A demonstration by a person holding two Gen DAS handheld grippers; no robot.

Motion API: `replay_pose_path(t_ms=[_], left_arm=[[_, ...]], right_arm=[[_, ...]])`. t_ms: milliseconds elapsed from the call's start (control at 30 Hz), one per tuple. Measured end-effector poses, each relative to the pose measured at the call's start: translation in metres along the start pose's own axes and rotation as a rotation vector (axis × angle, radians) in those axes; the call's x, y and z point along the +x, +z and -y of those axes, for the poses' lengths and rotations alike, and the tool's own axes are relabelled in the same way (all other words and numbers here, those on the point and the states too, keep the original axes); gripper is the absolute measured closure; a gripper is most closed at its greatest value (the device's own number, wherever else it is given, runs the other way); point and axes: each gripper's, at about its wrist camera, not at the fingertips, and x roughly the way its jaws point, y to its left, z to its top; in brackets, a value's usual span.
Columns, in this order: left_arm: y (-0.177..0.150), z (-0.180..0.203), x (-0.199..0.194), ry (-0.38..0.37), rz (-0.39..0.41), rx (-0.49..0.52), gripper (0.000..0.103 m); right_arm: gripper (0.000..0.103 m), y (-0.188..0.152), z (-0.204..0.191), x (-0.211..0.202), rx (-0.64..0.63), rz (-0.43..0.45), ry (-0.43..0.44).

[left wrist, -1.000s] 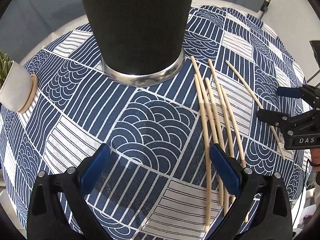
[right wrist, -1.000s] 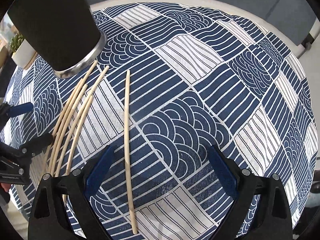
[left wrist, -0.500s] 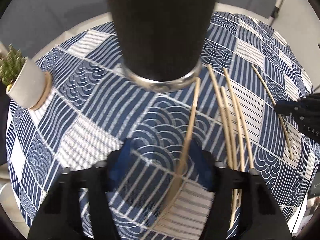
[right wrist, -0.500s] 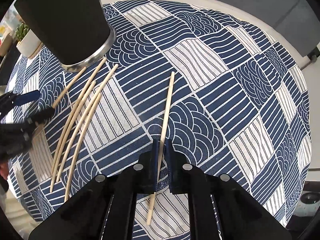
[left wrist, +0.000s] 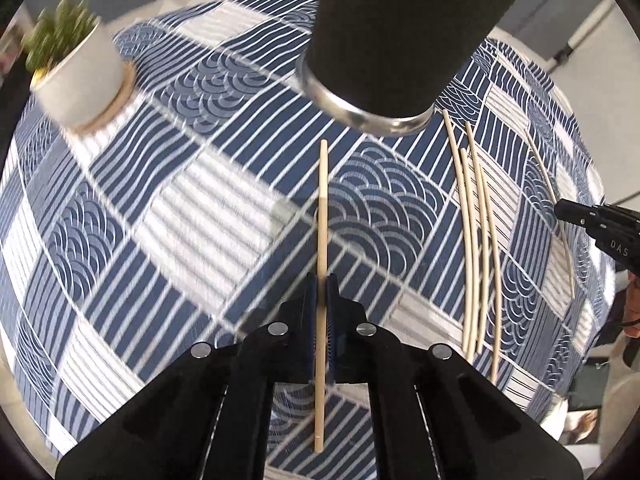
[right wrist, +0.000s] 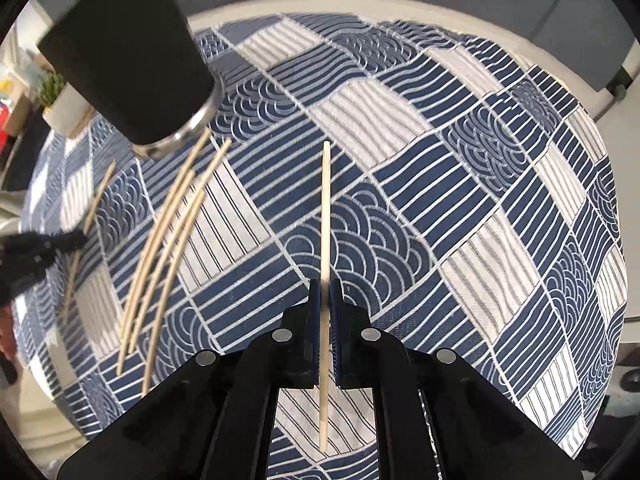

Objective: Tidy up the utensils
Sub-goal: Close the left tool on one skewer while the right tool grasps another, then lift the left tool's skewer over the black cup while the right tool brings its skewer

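Holder (left wrist: 396, 40) beside loose chopsticks (left wrist: 476, 240)

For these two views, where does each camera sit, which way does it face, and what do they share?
Left wrist: on the left gripper, facing steeply down at the tablecloth; its jaws clamp a chopstick, right gripper at the edge.
Right wrist: on the right gripper, also facing down; it clamps another chopstick.
Shared: black holder, loose chopsticks, potted plant.
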Motion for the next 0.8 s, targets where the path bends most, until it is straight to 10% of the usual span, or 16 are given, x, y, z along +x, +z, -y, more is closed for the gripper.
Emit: replay_pose_path(t_ms=[300,800], left_arm=[[-0.012,-0.024,-0.033,0.034,0.051,-0.071,0.098],[0.059,-0.004,-0.113,0.1,0.256,-0.006,0.098]], right_arm=[[0.098,0.007,0.0,-0.04,0.009,0.104,0.051],[0.098,0.073,-0.04,-0.094,-0.103,0.309,0.148]])
